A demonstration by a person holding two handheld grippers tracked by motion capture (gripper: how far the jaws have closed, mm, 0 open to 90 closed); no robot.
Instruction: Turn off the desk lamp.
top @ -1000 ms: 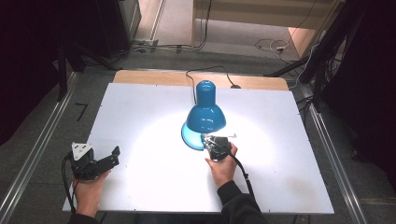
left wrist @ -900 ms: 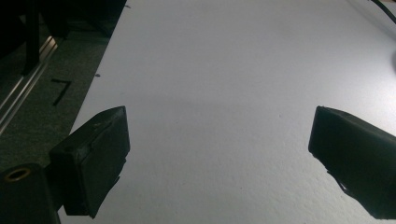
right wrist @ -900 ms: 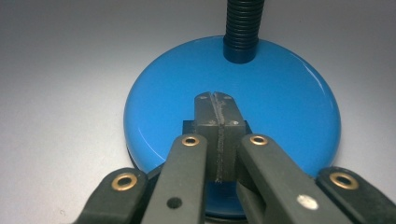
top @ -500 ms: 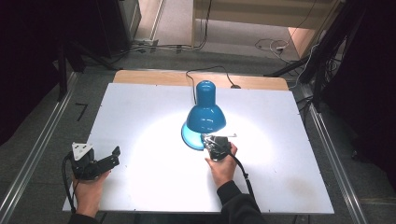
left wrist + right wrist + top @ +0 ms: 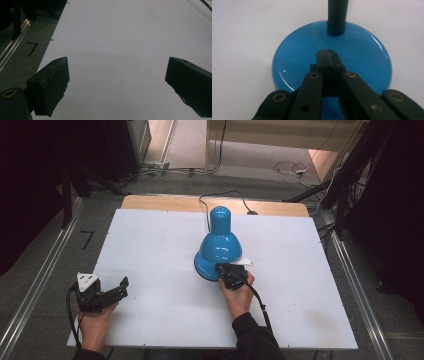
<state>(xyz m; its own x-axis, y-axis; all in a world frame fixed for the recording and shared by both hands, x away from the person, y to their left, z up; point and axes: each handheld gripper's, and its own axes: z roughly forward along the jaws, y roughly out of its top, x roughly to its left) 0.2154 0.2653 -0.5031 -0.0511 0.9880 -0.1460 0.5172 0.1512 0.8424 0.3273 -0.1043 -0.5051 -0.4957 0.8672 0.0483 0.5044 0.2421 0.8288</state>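
A blue desk lamp stands mid-table, its bell shade [image 5: 220, 245] bent forward over its round blue base [image 5: 202, 269]. My right gripper [image 5: 225, 270] is shut with nothing between its jaws, reaching in under the shade's front edge. In the right gripper view its closed tips [image 5: 327, 53] rest over the glossy base [image 5: 362, 50], just in front of the black gooseneck [image 5: 337, 15]. Whether the tips touch the base I cannot tell. My left gripper [image 5: 120, 289] is held at the table's front left, open and empty [image 5: 117, 80] above bare white table [image 5: 120, 37].
The white tabletop [image 5: 150, 240] has a wooden strip [image 5: 165, 202] along its far edge, where the lamp's black cord [image 5: 205, 205] runs off. Metal rails flank the table on the left [image 5: 40, 280] and right [image 5: 355, 280]. Dark stands and cables fill the floor beyond.
The bright pool of light on the table under the shade is gone now. Both grippers stay where they were.
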